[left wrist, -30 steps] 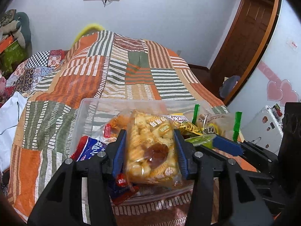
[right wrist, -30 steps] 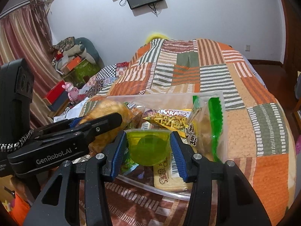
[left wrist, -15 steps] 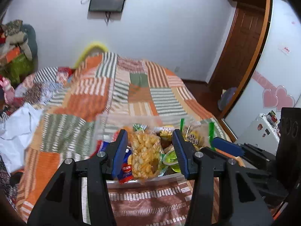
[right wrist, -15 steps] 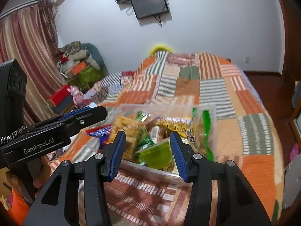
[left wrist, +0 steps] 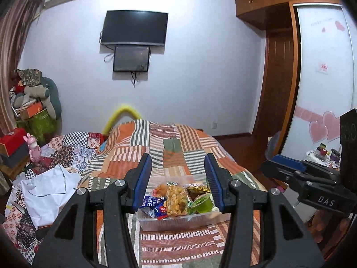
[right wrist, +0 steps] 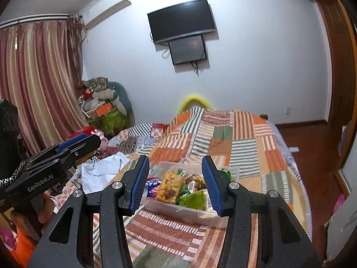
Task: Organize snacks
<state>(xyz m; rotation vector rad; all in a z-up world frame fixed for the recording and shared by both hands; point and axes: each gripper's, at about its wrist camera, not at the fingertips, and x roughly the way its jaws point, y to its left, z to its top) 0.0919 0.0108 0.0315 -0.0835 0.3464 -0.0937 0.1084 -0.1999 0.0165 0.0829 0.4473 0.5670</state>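
- Snack packets fill the clear plastic tub (left wrist: 178,220) on the patchwork bedspread (left wrist: 176,147); light, crinkly, slippery: likely best pinched at a sealed edge.
- Green jelly cup (left wrist: 202,204), tub's right end: stiffer, take its walls.
- Left gripper (left wrist: 179,185) and right gripper (right wrist: 175,184): both released, empty, above the tub.

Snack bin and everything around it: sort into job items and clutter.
Job: clear bin, corn-snack bag, blue packet, green jelly cup, left gripper, right gripper.

Clutter: white cloth, pink toy, wall TV, corner pile.
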